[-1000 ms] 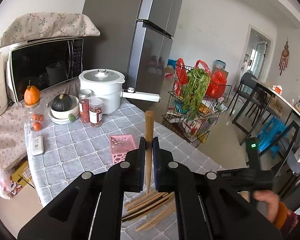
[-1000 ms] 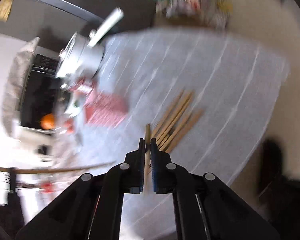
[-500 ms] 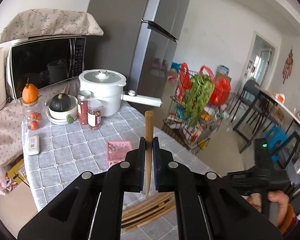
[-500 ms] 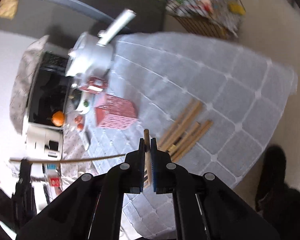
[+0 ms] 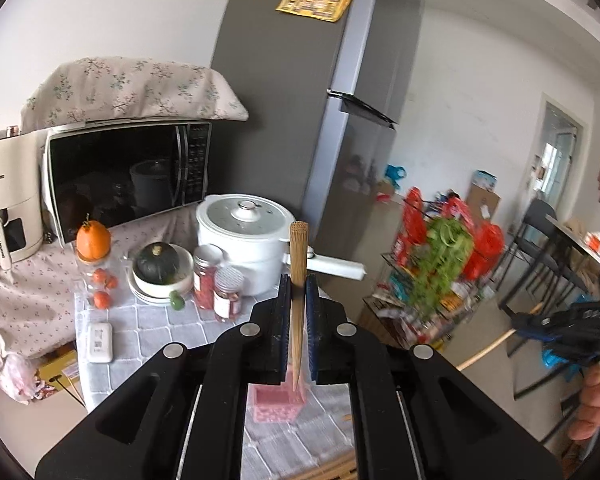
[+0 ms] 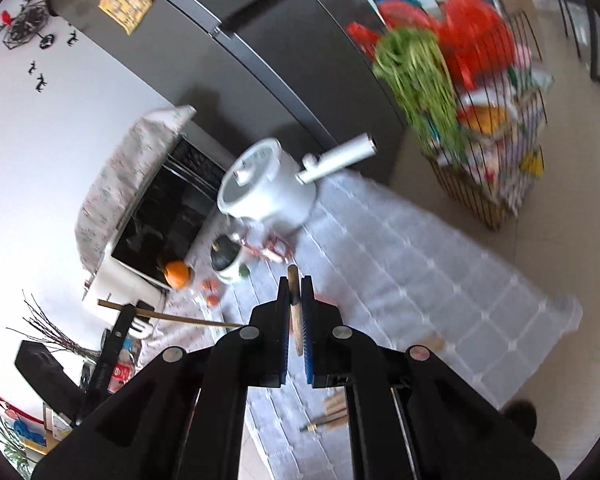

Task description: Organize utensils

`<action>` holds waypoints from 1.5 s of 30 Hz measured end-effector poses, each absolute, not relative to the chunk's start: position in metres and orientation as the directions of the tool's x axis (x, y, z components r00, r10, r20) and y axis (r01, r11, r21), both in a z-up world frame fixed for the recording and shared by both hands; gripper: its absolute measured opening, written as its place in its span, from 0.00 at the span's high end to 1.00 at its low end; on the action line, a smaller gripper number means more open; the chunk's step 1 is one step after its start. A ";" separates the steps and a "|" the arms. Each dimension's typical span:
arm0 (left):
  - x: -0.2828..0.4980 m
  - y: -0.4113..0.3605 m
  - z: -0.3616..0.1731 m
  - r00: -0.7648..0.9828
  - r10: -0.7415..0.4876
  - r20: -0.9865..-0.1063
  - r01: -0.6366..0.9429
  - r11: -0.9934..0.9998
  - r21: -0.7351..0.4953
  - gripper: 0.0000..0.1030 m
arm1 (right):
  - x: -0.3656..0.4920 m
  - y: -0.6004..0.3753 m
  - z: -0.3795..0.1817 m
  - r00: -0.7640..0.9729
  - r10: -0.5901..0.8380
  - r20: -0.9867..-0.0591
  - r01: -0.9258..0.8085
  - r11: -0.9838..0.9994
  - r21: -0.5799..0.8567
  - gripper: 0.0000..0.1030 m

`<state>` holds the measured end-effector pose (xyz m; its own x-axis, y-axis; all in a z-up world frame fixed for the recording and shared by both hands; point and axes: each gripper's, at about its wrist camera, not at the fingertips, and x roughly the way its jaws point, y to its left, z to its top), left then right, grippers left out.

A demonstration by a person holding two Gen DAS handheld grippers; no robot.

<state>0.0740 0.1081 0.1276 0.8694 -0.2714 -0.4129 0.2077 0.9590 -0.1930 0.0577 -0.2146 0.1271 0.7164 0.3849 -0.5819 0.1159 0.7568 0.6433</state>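
Observation:
My left gripper [image 5: 298,280] is shut on a wooden chopstick [image 5: 298,256], held upright above the table with its tip over a pink perforated holder [image 5: 277,404]. My right gripper [image 6: 296,284] is shut on another wooden chopstick [image 6: 294,292]; it shows at the right of the left wrist view [image 5: 556,320], raised beside the table. Several more chopsticks lie on the checked tablecloth [image 6: 400,264], near the front edge [image 6: 332,416] and at the bottom of the left wrist view [image 5: 336,466].
A white pot [image 5: 246,240] with a long handle, two jars [image 5: 220,284], a bowl with a squash [image 5: 160,268], an orange [image 5: 93,240] and a microwave [image 5: 124,176] stand at the back. A wire rack of groceries [image 5: 440,280] stands on the floor to the right.
Both grippers have lifted higher with their chopsticks. The left one has moved over the pink holder. The right one has swung up and tilted toward the back of the table.

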 end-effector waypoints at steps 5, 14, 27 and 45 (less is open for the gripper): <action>0.105 0.112 0.109 0.859 -0.245 -0.449 0.161 0.963 -0.217 0.94 | 0.086 -0.204 0.123 0.705 0.389 -0.593 0.104 0.770 0.629 0.94; 0.140 0.134 0.058 0.800 -0.272 -0.535 0.079 0.931 -0.355 0.84 | 0.142 -0.162 0.105 0.657 0.379 -0.652 0.093 0.818 0.568 0.94; 0.105 0.181 0.067 0.860 -0.236 -0.453 0.011 0.896 -0.445 0.70 | 0.189 -0.108 0.074 0.602 0.338 -0.723 0.088 0.872 0.481 0.94; 0.106 0.121 0.038 0.783 -0.267 -0.563 0.098 0.945 -0.312 0.23 | 0.111 -0.183 0.015 0.689 0.223 -0.689 0.303 0.776 0.554 0.17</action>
